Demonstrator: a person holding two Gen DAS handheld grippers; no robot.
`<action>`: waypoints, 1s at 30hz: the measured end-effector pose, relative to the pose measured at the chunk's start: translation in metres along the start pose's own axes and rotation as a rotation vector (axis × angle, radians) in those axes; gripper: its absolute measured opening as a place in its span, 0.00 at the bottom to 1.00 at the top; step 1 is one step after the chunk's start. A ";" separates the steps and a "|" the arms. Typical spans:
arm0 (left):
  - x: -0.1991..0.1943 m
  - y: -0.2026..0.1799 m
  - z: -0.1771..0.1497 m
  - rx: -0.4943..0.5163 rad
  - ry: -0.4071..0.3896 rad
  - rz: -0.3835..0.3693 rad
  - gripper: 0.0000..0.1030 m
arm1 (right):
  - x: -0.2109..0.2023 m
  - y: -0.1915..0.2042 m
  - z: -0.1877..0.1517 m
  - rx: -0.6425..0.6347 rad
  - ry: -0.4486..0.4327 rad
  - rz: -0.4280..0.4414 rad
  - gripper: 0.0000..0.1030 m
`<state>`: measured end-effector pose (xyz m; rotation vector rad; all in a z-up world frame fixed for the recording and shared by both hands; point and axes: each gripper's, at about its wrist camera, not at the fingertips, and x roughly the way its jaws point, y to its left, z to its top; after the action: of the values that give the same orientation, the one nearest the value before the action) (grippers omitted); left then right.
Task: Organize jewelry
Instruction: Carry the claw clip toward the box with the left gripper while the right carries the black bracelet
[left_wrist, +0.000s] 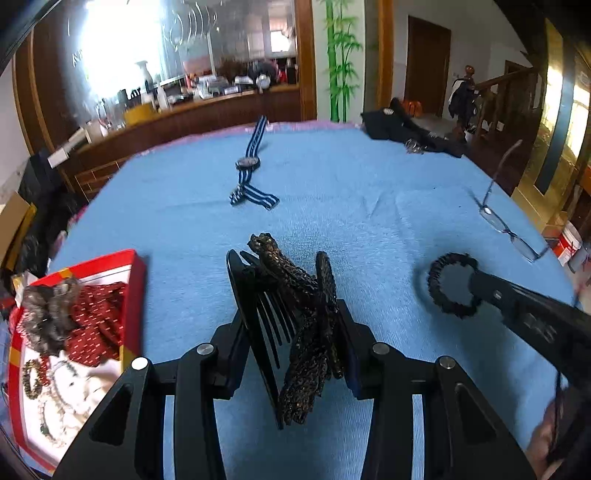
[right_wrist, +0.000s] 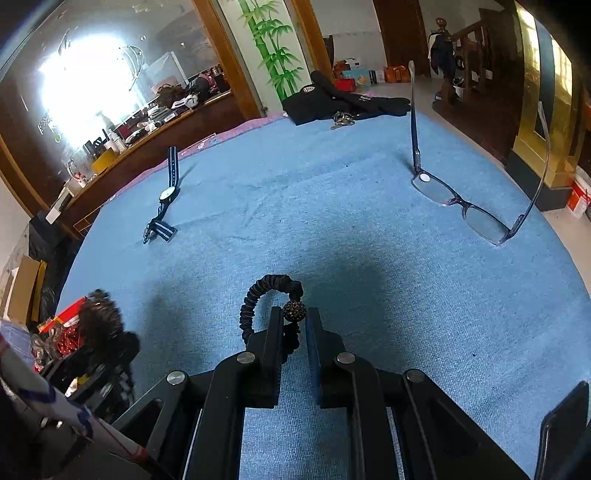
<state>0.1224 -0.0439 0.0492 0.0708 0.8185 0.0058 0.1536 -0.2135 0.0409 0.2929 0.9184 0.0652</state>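
My left gripper (left_wrist: 291, 325) is shut on a black hair comb with a brown-gold mesh bow (left_wrist: 299, 314), held above the blue cloth. My right gripper (right_wrist: 294, 325) is shut on a black ruffled hair tie (right_wrist: 255, 306) with a sparkly bead (right_wrist: 294, 311); it also shows in the left wrist view (left_wrist: 452, 286) at the right. The red jewelry box (left_wrist: 135, 280) at the lower left holds a grey scrunchie (left_wrist: 50, 314), a red patterned cloth (left_wrist: 98, 325) and bead bracelets (left_wrist: 40, 384). A blue striped watch (left_wrist: 248, 164) lies further back.
Glasses (right_wrist: 461, 206) rest upside down on the blue-covered table (right_wrist: 332, 206) at the right. A black garment (right_wrist: 332, 98) and keys (right_wrist: 341, 120) lie at the far edge. A counter with clutter stands behind the table.
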 end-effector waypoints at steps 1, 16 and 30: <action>-0.005 0.000 -0.003 0.006 -0.010 0.003 0.40 | 0.000 0.001 0.000 -0.003 -0.001 0.001 0.12; -0.067 0.016 -0.029 0.034 -0.137 0.065 0.40 | -0.006 0.015 -0.012 -0.053 -0.021 0.001 0.12; -0.100 0.030 -0.047 0.044 -0.200 0.080 0.40 | -0.027 0.025 -0.045 -0.060 -0.004 0.028 0.12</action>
<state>0.0199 -0.0139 0.0922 0.1434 0.6158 0.0558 0.1033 -0.1847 0.0427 0.2502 0.9068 0.1176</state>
